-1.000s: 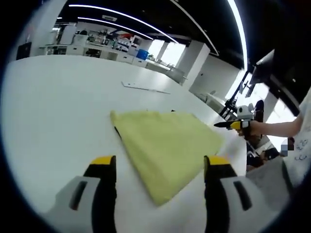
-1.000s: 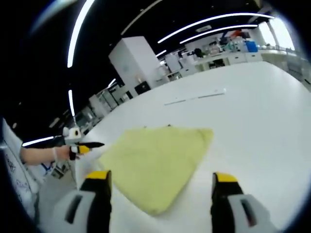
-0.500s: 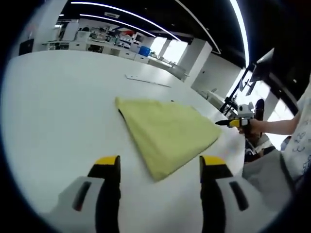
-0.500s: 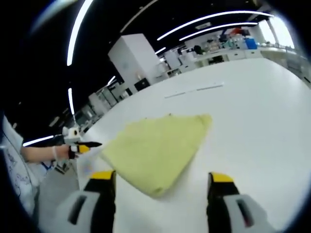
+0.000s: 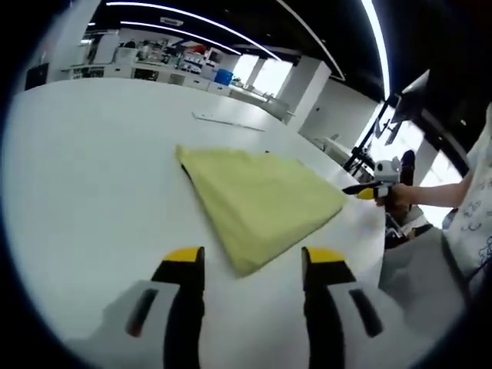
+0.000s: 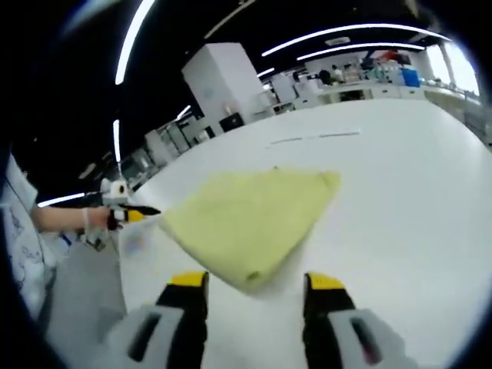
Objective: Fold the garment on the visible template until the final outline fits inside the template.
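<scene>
Left gripper view | yellow garment [image 5: 257, 201] folded flat, four-sided | both hand-held grippers [image 5: 251, 263] [image 6: 254, 283] apart, empty

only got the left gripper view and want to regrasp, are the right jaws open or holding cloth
observer: the right gripper has its jaws apart, nothing between them.
operator: how near is the garment to it
observer: a folded corner of the garment lies just ahead of those jaws, flat on the table, not touching them.
operator: and my gripper seen from that side
observer: the left gripper is at the table's edge in a hand, tips just short of the garment.
</scene>
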The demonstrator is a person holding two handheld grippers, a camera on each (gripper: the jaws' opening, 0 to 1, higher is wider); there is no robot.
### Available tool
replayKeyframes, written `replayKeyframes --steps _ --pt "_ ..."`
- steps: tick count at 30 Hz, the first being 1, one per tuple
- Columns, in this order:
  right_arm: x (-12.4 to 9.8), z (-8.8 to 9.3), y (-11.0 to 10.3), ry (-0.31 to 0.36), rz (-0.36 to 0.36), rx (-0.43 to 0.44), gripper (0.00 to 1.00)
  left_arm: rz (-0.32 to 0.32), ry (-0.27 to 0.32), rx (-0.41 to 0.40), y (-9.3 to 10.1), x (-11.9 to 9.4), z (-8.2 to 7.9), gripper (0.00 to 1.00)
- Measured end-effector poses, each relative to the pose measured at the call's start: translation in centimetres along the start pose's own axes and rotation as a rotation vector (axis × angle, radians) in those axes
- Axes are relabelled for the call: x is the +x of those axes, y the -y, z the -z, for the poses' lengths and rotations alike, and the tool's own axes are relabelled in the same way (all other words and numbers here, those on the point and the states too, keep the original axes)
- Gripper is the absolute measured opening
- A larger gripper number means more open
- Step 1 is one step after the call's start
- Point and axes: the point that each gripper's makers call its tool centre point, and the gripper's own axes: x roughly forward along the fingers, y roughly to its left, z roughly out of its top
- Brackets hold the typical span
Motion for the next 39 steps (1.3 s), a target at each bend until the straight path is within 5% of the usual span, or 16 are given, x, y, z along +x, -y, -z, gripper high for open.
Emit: replayKeyframes --steps 4,26,39 --pt "0.4 0.8 -0.2 -0.019 -0.026 0.006 0.27 0.006 -0.019 -0.022 -1.4 -0.2 0.9 0.32" --pt "1.8 1.5 -0.2 -0.029 -0.052 0.009 0.00 0.013 -0.069 -0.001 -3.8 0.3 2.8 0.03" --pt "0.8 1.4 -0.8 -0.021 -0.059 0.009 0.00 -0.010 -0.058 -0.010 -4.3 0.1 2.5 0.00"
